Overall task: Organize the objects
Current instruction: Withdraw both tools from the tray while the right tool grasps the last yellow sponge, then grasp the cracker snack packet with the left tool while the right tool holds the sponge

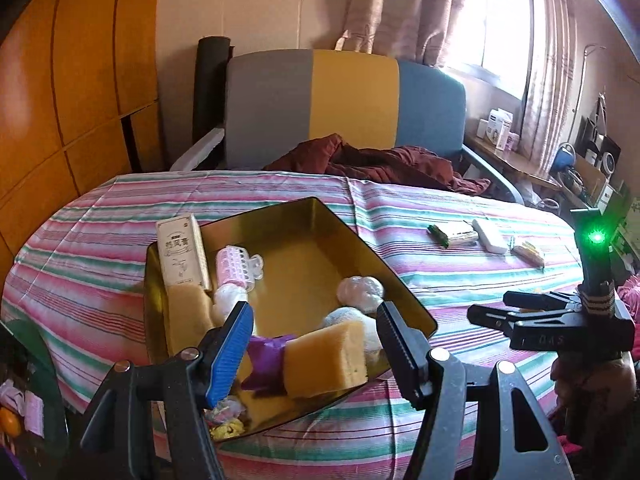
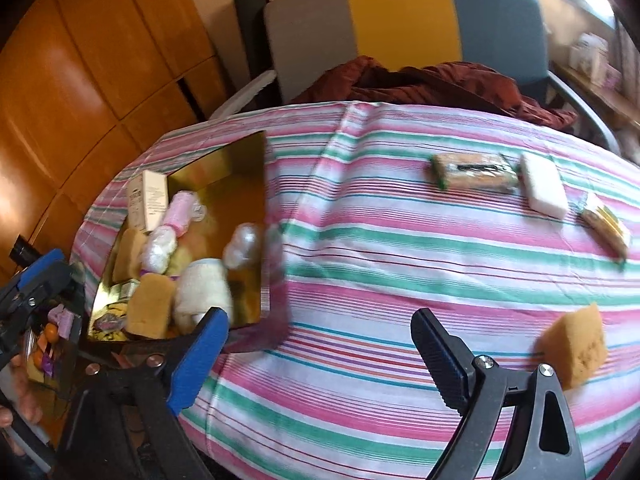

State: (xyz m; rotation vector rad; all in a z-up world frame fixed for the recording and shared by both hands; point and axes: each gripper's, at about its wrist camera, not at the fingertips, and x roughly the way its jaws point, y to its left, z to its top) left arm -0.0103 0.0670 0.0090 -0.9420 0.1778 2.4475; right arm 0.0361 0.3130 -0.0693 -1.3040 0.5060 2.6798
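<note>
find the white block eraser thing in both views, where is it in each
Left wrist: the white block lies far right on the striped cloth, just right of the green-edged packet.
Right wrist: upper right, again just right of that packet.
Shared landmark: the gold tin.

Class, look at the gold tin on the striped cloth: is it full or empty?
Partly full. The gold tin holds a yellow sponge, a pink hair roller and a boxed item, but bare gold floor shows at its far end.
</note>
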